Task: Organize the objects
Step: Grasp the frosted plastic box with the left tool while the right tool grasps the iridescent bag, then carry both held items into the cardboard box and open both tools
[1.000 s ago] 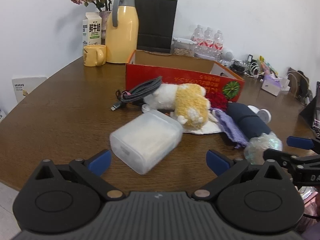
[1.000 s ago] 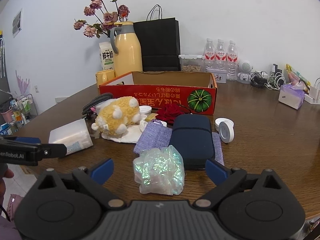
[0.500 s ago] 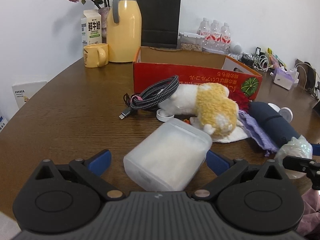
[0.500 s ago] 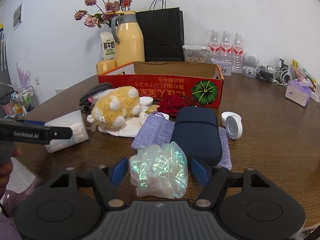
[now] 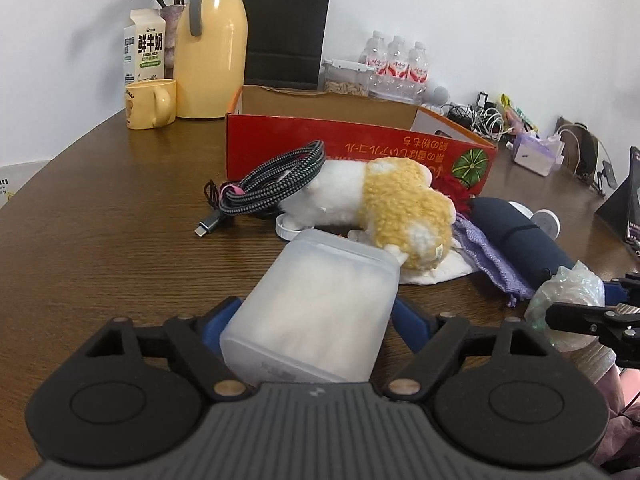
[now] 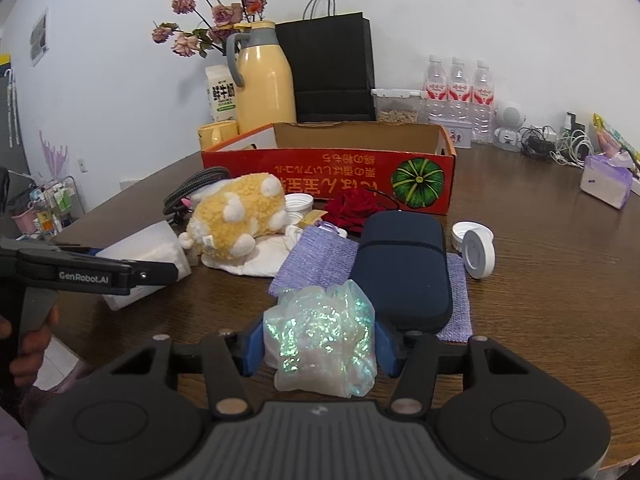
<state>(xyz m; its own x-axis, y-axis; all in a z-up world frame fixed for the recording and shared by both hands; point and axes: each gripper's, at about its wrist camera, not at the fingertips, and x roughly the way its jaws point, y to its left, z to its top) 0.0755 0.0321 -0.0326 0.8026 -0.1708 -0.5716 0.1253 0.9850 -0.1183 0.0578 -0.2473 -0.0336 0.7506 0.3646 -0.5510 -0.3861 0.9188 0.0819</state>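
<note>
The frosted plastic container (image 5: 316, 312) lies on its side at lower centre of the left wrist view, with the left tool (image 5: 316, 320) closed in on it, a blue pad against each flank. In the right wrist view the iridescent crumpled wrap (image 6: 322, 340) sits at lower centre, pinched by the right tool (image 6: 320, 344); both bundles look to rest on, or barely above, the brown bench (image 6: 560, 260).

Just beyond, mid-frame, the loose items lie clustered: a yellow-and-white plush toy (image 6: 240, 216) on a white cloth (image 6: 260, 256), a braided charging cable (image 5: 276, 182) coiled at its far side, a lilac knitted pouch (image 6: 312, 260), a navy zip case (image 6: 402, 264), a red fabric rose (image 6: 352, 208) and white jar lids (image 6: 476, 248).

Behind them stands the open red cardboard box (image 6: 328, 172), whose visible interior appears bare. Judging by this, the sorting is at an early stage: two things are gripped but nothing is stowed, and the whole cluster remains to be moved, presumably into that box.
</note>
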